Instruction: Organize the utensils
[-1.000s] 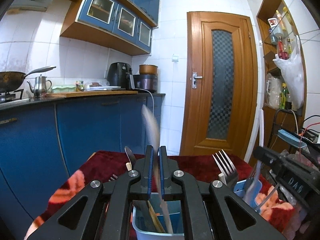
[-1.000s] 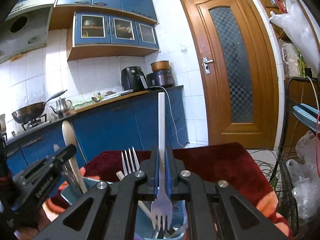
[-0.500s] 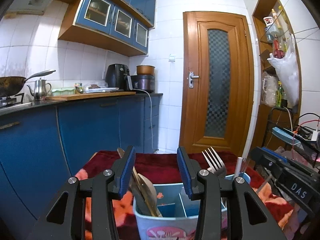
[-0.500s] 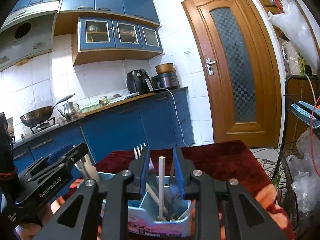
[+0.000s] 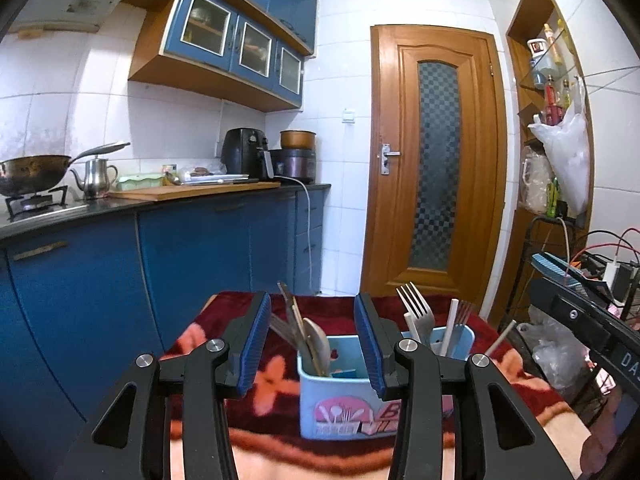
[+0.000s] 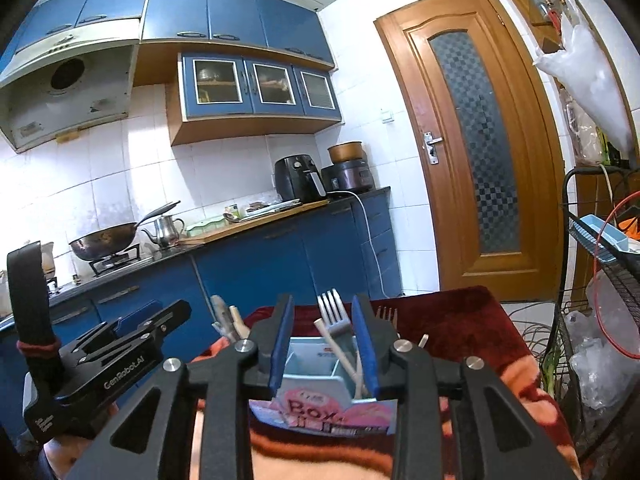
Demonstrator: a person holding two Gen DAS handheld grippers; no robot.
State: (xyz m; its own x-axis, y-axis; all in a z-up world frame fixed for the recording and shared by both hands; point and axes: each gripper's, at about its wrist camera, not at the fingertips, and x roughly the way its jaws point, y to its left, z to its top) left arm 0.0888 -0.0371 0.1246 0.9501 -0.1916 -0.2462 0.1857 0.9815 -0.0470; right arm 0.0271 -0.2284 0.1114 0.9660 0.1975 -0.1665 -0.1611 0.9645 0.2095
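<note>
Jaws apart and empty on your left gripper point(image 5: 308, 344); your right gripper point(image 6: 324, 344) is opening, nothing between. Upright white-handled forks point(image 6: 330, 316) lean loose in the light-blue plastic caddy point(image 5: 340, 408); a sideways brush could tip it.

Both wrist views low, near-level, close; share utensil box point(image 5: 344, 408), likely same door point(image 6: 492, 140).

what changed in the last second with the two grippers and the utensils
Both let go. The left gripper dropped its spoon into the blue utensil box and drew back, jaws open. The right gripper released the white-handled fork into the box; its jaws are opening. The box stayed on the blanket.
</note>
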